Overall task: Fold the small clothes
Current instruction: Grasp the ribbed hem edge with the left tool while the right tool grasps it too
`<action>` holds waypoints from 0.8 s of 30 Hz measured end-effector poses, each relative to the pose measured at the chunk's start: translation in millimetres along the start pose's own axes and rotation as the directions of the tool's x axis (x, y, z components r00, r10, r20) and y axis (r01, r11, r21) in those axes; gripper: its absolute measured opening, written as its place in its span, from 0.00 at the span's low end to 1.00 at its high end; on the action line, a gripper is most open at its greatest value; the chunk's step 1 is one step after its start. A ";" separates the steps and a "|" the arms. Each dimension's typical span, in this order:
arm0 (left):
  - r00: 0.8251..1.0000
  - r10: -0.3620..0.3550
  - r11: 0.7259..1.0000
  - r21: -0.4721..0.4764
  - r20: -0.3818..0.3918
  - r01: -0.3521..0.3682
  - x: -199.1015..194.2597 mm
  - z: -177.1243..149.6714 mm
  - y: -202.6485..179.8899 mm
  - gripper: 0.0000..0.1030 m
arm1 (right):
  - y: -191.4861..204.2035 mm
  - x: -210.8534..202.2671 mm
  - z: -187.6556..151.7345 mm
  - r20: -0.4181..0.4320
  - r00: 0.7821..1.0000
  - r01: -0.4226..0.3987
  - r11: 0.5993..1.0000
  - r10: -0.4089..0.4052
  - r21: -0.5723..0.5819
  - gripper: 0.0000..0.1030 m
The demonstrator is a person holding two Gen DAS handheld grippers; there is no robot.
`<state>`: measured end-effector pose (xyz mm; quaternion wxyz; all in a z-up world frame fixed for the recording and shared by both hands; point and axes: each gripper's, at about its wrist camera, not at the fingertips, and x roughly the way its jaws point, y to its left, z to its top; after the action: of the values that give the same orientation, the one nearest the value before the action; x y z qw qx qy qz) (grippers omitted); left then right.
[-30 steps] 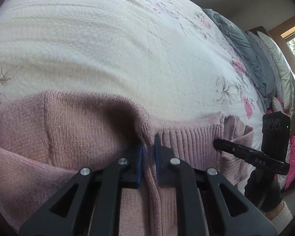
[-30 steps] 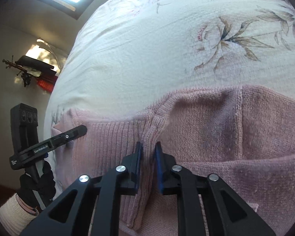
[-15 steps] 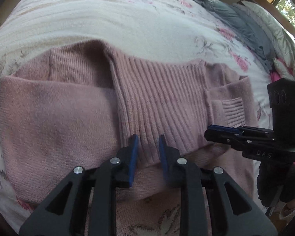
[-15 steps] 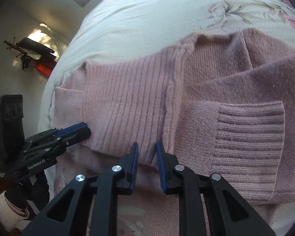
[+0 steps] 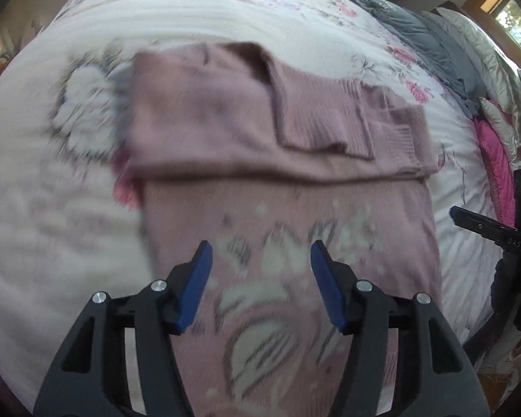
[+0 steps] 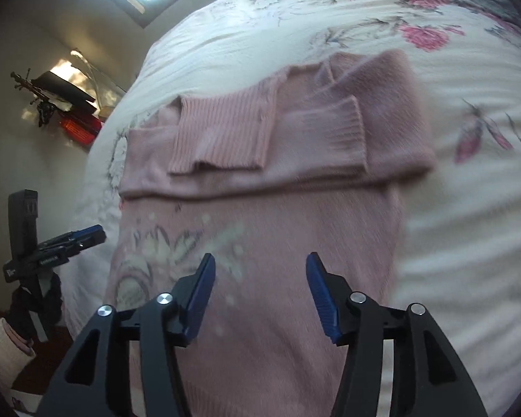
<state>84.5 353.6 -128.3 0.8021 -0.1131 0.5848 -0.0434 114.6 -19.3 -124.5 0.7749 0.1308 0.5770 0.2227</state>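
pink sweater (image 5: 284,187) half folded on the bed (image 5: 208,14), both claws spread and empty

the left claw (image 5: 260,285) and right claw (image 6: 258,290) hover apart over the sweater's near, patterned half, the top part doubled over toward the bed's far edge. to finish well, i'd pinch the near hem at both corners and lift evenly so the fold lands square. half a second ago both claws were nearly pressed together at the ribbed flap; now they are wide and pulled back.

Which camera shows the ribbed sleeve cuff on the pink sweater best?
The right wrist view: the ribbed cuff lies sharp and fully visible on the folded pink sweater. In the left wrist view the cuff sits off to the side, smaller and blurrier.
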 end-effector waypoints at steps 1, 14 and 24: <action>1.000 0.016 1.000 -0.024 -0.025 -0.017 -5.4 -19.9 8.6 0.57 | -7.3 -9.1 -18.2 -0.015 1.000 0.001 1.000 0.000 0.023 0.59; 0.974 0.038 0.974 -0.212 -0.222 -0.087 -17.5 -186.3 51.7 0.57 | -66.9 -25.7 -175.8 -0.208 0.977 0.101 0.963 -0.048 0.248 0.61; 0.966 -0.040 0.956 -0.292 -0.256 -0.038 -0.7 -211.8 58.4 0.57 | -65.1 6.7 -201.3 -0.272 0.961 0.040 0.956 0.042 0.289 0.62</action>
<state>-120.1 382.8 -202.8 0.6930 -0.2250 0.6843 0.0295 -62.9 -83.4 -220.4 0.6594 0.2117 0.7054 0.1512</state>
